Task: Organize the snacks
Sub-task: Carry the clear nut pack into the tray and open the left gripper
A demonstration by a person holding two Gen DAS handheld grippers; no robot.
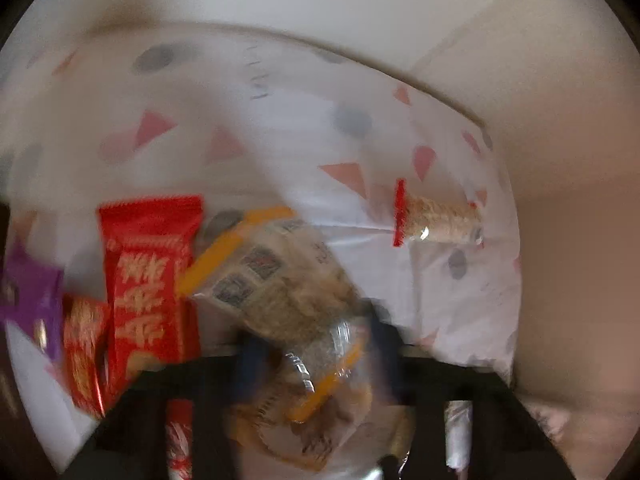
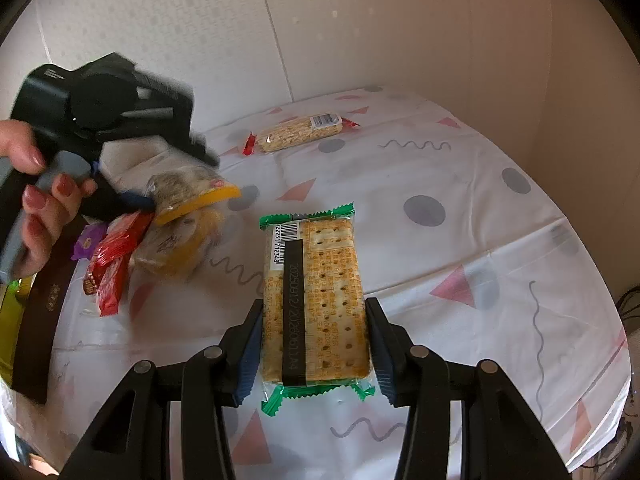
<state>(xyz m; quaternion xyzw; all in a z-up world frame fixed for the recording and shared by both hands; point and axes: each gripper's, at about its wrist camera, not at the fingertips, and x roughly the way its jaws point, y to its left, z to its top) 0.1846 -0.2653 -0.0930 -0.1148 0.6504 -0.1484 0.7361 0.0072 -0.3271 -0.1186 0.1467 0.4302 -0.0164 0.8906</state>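
My right gripper [image 2: 314, 306] is shut on a green-edged cracker packet [image 2: 320, 264], its pads pressing both long sides just above the tablecloth. A person's hand holds my left gripper [image 2: 140, 202] over a pile at the left. A clear, yellow-edged snack packet [image 1: 320, 380] sits badly blurred between its parted blue fingers [image 1: 252, 360], and the pads look clear of it. A second such packet [image 1: 272, 276] lies just beyond. Beside them are a big red packet [image 1: 148, 276], a small red one [image 1: 84, 340] and a purple one [image 1: 28, 292]. A rice roll [image 2: 300, 132] with red ends lies apart at the back.
The white tablecloth [image 2: 460, 240] has pink triangles and grey dots, and its edge curves along the right and front. A long dark box [image 2: 36, 312] stands at the left edge next to the pile. A pale wall [image 2: 360, 20] rises right behind the table.
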